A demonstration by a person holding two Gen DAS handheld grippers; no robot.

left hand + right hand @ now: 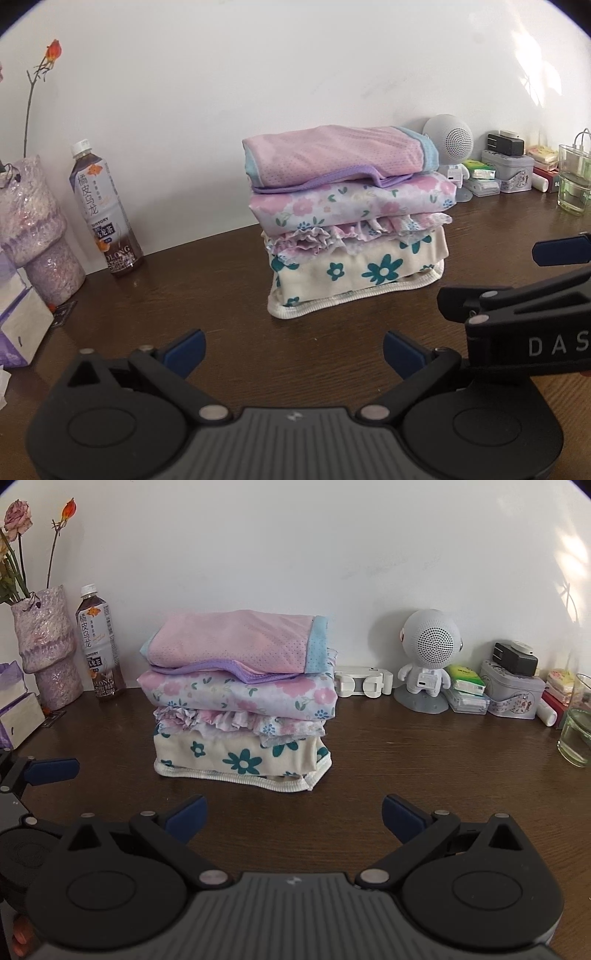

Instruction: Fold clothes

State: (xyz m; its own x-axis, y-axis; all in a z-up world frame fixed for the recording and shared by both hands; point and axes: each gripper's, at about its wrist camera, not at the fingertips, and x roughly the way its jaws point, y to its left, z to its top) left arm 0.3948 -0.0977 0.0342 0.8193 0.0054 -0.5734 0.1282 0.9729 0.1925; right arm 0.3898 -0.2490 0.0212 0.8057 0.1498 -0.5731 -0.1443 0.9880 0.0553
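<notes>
Left black two-finger gripper with blue pads: jaws spread wide, nothing between pads, held low and level, pointing forward. Right black two-finger gripper with blue pads: jaws likewise spread wide, empty, same low level pose. Both side by side, close; right unit's body seems just above left unit's right linkage in left wrist view, contact unclear. No hands visible.

Dark wooden table, plain white wall (sunlit patches right)
</notes>
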